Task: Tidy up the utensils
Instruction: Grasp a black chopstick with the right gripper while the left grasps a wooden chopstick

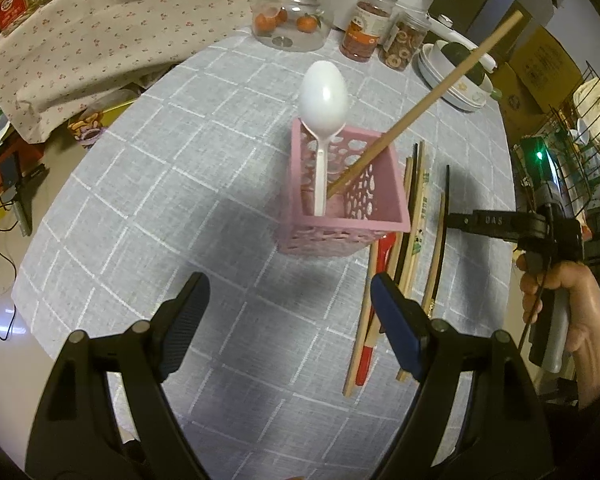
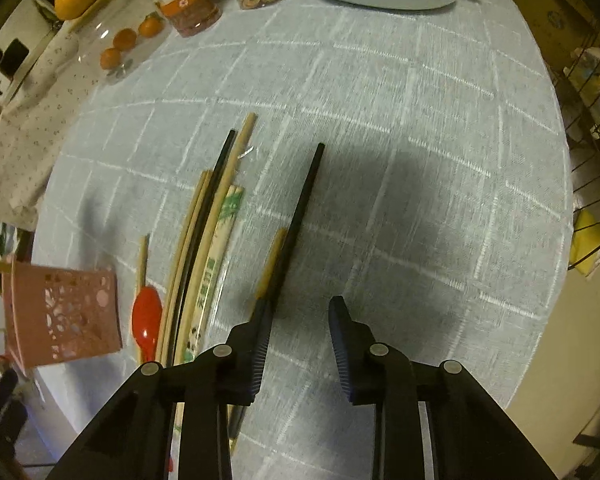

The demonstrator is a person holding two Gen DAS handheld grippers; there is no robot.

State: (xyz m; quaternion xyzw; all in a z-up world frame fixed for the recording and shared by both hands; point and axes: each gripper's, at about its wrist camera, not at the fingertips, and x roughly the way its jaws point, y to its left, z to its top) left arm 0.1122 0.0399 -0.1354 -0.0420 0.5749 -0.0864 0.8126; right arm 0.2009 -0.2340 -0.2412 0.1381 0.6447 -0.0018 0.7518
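Closing right tongs (image 2: 298, 316) half-gaping, gripping nothing, black chopstick (image 2: 303, 208) beside left pad: risks nudging it away. Left tongs (image 1: 290, 300) wide, empty.

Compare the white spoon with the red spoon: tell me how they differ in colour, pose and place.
The white spoon stands upright, bowl up, inside the pink holder; the red spoon lies flat on the tablecloth. The white spoon shares the holder with one wooden chopstick; the red spoon lies beside the holder, next to the loose chopsticks. Both look like plastic spoons.
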